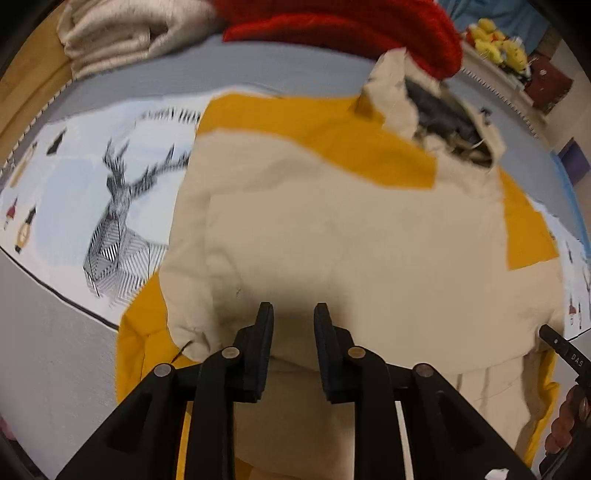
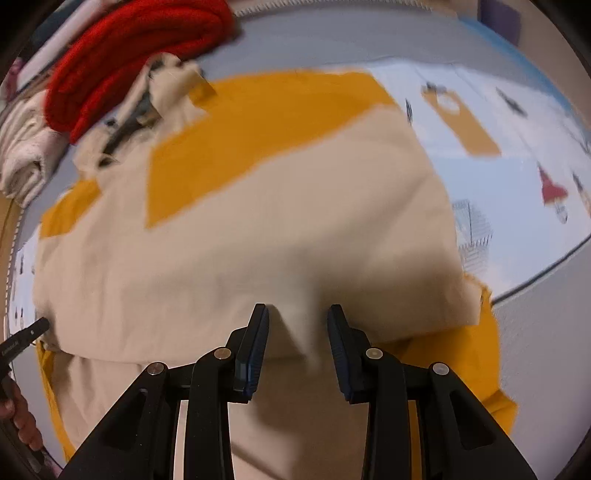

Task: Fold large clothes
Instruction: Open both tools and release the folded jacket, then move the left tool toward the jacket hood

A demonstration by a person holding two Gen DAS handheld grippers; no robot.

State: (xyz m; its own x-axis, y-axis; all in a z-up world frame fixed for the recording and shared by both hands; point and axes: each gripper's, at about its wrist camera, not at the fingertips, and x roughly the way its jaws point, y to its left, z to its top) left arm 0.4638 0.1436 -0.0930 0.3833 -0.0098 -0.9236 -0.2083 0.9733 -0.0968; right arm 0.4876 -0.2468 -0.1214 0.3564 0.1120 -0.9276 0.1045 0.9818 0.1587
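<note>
A large beige and mustard-yellow jacket (image 1: 332, 221) lies folded on the bed, its hood (image 1: 443, 110) at the far end by the red knit. My left gripper (image 1: 293, 314) hovers over the near beige edge, open, with nothing between its fingers. In the right wrist view the same jacket (image 2: 258, 229) fills the middle. My right gripper (image 2: 297, 314) stands open over its near fold. A raised crease of beige cloth sits between the jaws, and the pads do not visibly press on it. The other gripper's tip (image 2: 26, 336) shows at the left edge.
A red knitted garment (image 1: 351, 26) and a folded cream blanket (image 1: 122, 33) lie at the far side of the bed. Under the jacket is a white sheet with a stag print (image 1: 110, 203) on a grey cover (image 1: 44, 350). Yellow soft toys (image 1: 498, 40) sit far right.
</note>
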